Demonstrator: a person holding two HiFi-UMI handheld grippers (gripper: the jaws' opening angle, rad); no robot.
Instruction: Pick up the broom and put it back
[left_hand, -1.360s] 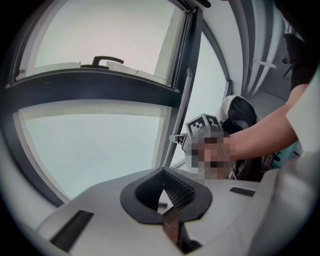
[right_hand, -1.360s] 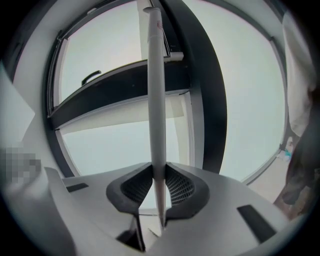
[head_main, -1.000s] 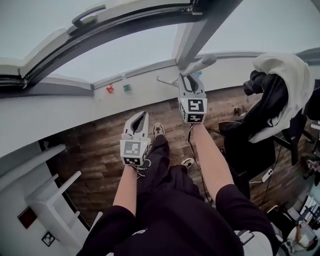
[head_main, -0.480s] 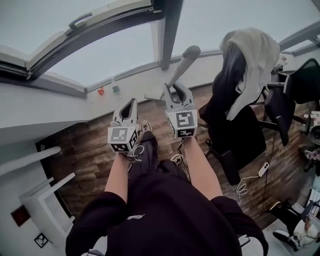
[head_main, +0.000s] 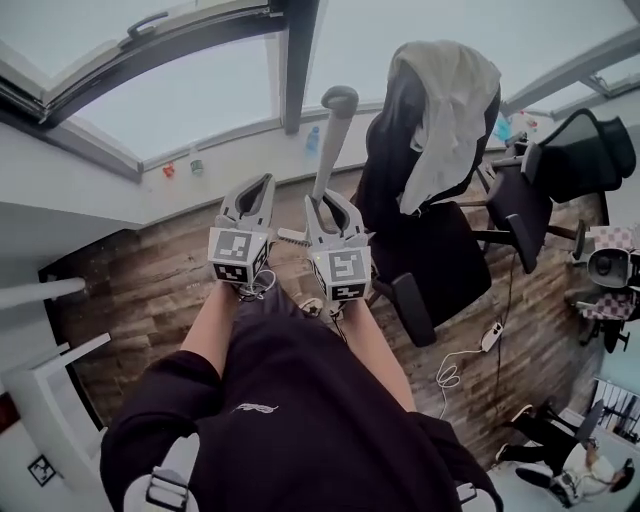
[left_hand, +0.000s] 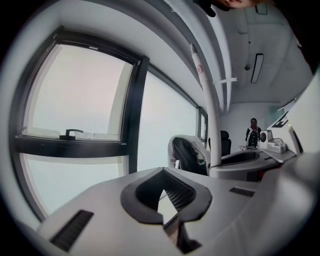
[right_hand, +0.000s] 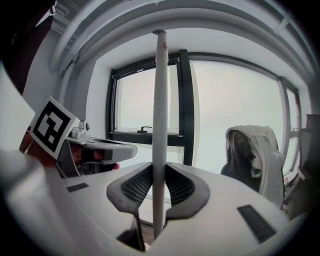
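- Gripping the broom handle (right_hand: 160, 100), the right claw (right_hand: 159, 182) is clamped round it (the pole stands upright between the pads).
- The left claw (left_hand: 162, 200) is closed on nothing, just beside the right one.
- The handle rises before the window (head_main: 200, 90), near a draped chair (head_main: 440, 250).

- Your right gripper (head_main: 330, 200) is clamped on the grey broom handle (head_main: 335, 135). The handle rises near upright from its jaws, with its rounded end up by the dark window frame (head_main: 298, 60).
- Your left gripper (head_main: 256, 184) sits just beside it on the left, jaw tips together and nothing in them.
- Both grippers are held out over the wooden floor (head_main: 150, 290).
- A black chair (head_main: 440, 250) stands right of the handle, with a pale garment (head_main: 450, 90) draped over its back.
- A small blue bottle (head_main: 312, 140) stands on the sill.
- A white cable (head_main: 450, 370) lies on the floor.
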